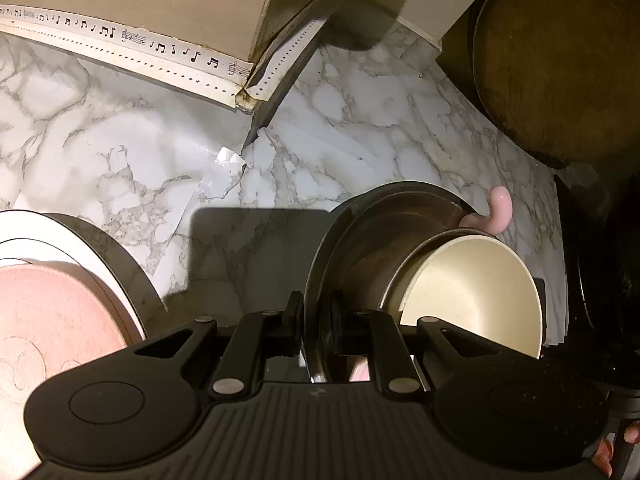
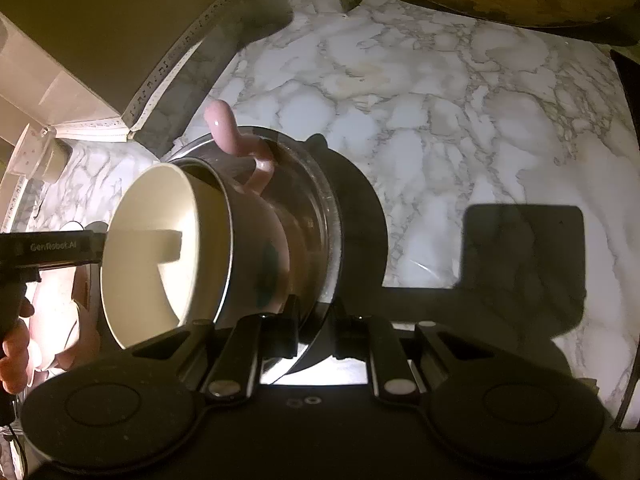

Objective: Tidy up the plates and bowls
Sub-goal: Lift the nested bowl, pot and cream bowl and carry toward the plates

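Note:
A dark glass bowl (image 1: 360, 248) holds a pink mug (image 1: 472, 280) with a cream inside and a curled pink handle (image 1: 496, 208). My left gripper (image 1: 316, 314) is shut on the bowl's near rim. In the right wrist view the same bowl (image 2: 334, 216) and mug (image 2: 160, 248) are seen from the other side, with the mug handle (image 2: 224, 128) sticking up. My right gripper (image 2: 316, 316) is shut on the bowl's rim there. The left gripper's body (image 2: 52, 248) shows at the left edge, its fingertips hidden behind the mug.
A pink plate (image 1: 44, 320) lies on a white plate with a black rim (image 1: 84, 236) at the left. A round wooden board (image 1: 560, 60) leans at the back right. The marble counter (image 2: 440, 100) meets a wall trim with music notes (image 1: 120, 44). A hand (image 2: 16, 352) grips the left handle.

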Demonstrator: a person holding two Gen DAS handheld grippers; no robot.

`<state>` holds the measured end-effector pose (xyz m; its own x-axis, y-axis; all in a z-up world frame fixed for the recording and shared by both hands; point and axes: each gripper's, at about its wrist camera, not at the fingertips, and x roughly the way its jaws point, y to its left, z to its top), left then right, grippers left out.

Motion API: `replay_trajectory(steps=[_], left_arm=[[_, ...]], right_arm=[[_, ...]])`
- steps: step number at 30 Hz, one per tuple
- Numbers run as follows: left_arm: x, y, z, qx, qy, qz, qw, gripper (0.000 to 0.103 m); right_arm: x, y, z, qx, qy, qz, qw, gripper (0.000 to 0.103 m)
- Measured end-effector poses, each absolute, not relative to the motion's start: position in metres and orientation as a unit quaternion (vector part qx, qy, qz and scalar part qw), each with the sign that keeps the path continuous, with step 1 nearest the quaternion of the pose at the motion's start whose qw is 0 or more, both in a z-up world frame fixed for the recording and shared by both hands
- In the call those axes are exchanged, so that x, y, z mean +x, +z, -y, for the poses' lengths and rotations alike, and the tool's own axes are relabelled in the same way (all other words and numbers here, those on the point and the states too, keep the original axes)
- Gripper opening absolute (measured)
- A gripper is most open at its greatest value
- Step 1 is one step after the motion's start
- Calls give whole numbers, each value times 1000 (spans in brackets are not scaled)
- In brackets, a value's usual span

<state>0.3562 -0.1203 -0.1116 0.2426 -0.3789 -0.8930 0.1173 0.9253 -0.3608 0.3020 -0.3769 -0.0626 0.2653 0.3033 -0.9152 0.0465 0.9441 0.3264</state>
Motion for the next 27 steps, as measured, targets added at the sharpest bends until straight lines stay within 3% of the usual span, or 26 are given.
replay_trajectory(steps=[27], left_arm=[[330, -47, 91, -109, -136, -576, 799, 13]], right_arm=[[294, -1, 352, 125, 108, -592, 789, 14]])
